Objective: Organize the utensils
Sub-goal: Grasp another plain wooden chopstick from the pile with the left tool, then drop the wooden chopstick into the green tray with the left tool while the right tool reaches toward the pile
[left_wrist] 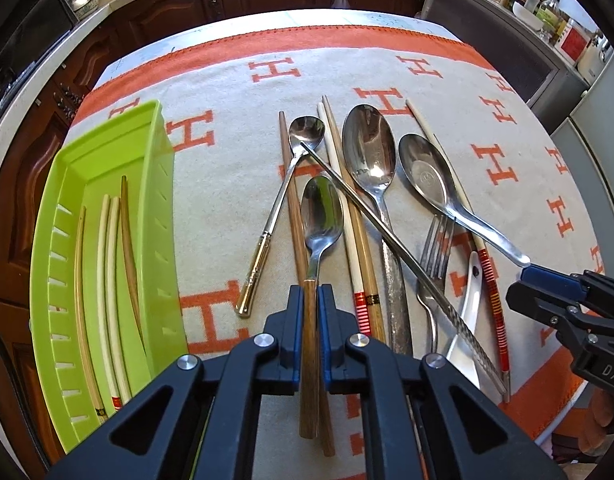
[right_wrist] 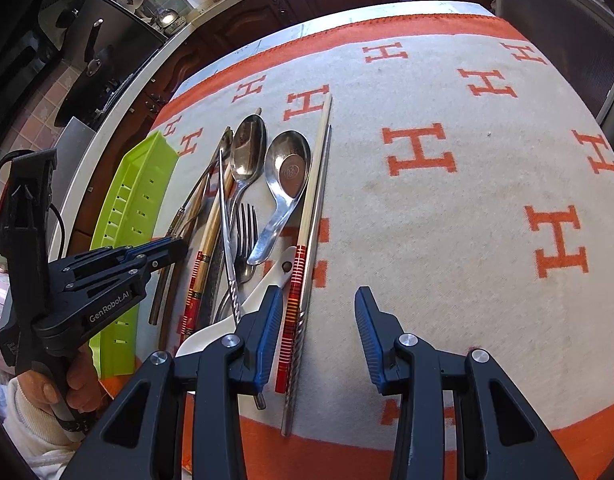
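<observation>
The left tongs (left_wrist: 311, 300) are clamped on the wooden handle of a steel-bowled spoon (left_wrist: 321, 216). The spoon's long axis runs straight ahead along the fingers, its bowl among the loose cutlery on the worktop's orange-and-cream cloth (left_wrist: 235, 92). The lime-green plastic tray (left_wrist: 155, 184), already holding four chopsticks, lies just left of that spoon and parallel to it, so the carry looks like a plain sideways shift. The right tongs (right_wrist: 317, 320) stand apart, empty, well right of the tray.
</observation>
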Demonstrator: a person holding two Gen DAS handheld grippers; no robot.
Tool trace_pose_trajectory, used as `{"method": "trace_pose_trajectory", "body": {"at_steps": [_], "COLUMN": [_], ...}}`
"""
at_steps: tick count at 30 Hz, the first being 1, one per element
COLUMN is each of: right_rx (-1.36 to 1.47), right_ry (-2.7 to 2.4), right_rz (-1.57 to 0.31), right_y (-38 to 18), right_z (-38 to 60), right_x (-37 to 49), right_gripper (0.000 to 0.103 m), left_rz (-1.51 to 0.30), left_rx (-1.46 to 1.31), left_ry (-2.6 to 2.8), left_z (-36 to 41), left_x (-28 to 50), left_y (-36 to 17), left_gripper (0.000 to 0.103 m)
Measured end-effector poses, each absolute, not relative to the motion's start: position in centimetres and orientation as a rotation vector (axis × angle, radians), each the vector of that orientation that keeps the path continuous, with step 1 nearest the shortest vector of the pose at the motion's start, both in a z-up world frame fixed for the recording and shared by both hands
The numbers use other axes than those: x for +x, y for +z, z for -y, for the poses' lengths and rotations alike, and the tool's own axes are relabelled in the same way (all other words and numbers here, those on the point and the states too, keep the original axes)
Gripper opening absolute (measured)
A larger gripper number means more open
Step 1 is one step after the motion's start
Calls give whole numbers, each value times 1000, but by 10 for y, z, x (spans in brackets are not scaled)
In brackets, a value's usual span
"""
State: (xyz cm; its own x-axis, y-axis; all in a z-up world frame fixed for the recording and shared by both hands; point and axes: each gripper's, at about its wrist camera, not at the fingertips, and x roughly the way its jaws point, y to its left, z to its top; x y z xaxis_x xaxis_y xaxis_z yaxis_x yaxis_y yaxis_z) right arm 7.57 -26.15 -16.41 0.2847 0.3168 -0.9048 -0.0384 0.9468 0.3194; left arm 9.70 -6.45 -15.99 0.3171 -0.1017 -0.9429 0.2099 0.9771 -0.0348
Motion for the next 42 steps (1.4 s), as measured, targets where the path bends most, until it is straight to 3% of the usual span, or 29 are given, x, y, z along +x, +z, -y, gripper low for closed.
{"method": "trace_pose_trajectory", "body": {"at_steps": [22, 33, 42], "right_rx": [208, 148, 86], "right_ry": [262, 280, 295], "right_rz": [-1244, -1239, -1237], "right_y": [-149, -138, -128], "right_z": [245, 228, 203], "right_x": [60, 56, 58], "right_gripper": [38, 38, 38], "left_rz": [-1118, -951, -1032], "left_rx": [6, 8, -22], "left_ry": [-198, -104, 35], "left_z": [40, 6, -50], "left_x": [73, 59, 52], "left_y": [-107, -56, -93], "left_gripper": [5, 5, 5]}}
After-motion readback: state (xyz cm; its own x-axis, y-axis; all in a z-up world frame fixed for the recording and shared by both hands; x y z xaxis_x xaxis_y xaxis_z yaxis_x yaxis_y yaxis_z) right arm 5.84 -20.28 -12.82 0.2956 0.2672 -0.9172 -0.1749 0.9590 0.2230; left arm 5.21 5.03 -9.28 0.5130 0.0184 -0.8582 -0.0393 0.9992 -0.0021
